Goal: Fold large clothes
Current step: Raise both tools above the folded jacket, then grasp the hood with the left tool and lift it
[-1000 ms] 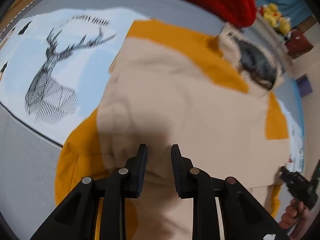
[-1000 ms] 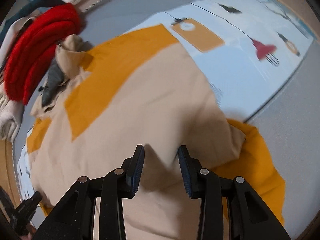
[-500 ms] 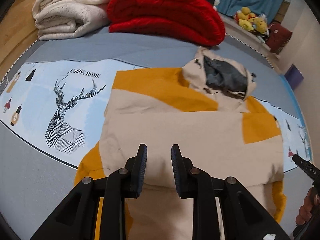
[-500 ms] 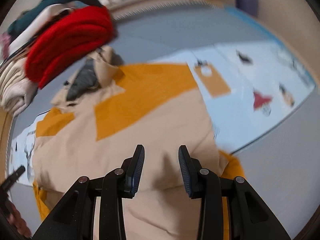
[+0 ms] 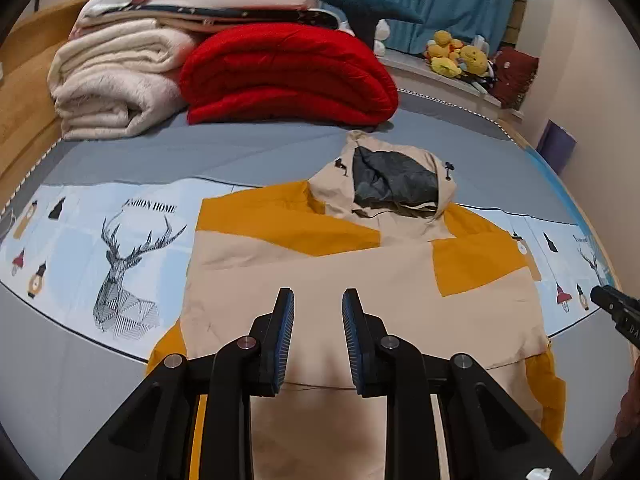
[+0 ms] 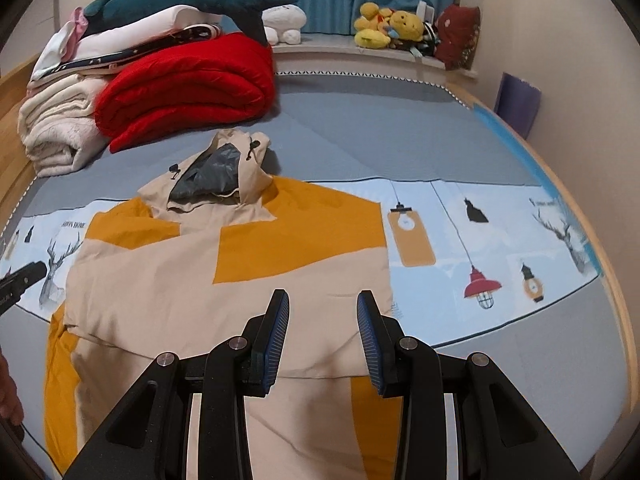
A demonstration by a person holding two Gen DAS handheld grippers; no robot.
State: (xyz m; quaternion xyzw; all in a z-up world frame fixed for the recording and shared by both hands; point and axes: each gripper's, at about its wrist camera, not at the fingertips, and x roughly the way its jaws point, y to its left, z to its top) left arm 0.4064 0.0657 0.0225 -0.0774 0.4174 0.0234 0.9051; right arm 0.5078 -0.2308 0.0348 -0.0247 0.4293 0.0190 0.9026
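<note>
A beige and mustard hooded jacket lies flat on the bed, hood with grey lining pointing away, its sides folded in over the body. It also shows in the right wrist view. My left gripper is open and empty, held above the jacket's near left part. My right gripper is open and empty above the jacket's near right part. Each gripper's tip shows at the edge of the other's view, the right one and the left one.
A red folded quilt and a cream blanket stack lie at the bed's far left. Plush toys sit on the sill by the blue curtain. The printed sheet lies under the jacket. The wooden bed frame runs along the right.
Both grippers have lifted up and back from the jacket, so the whole garment and the far bedding have come into view. Both stay open and empty.
</note>
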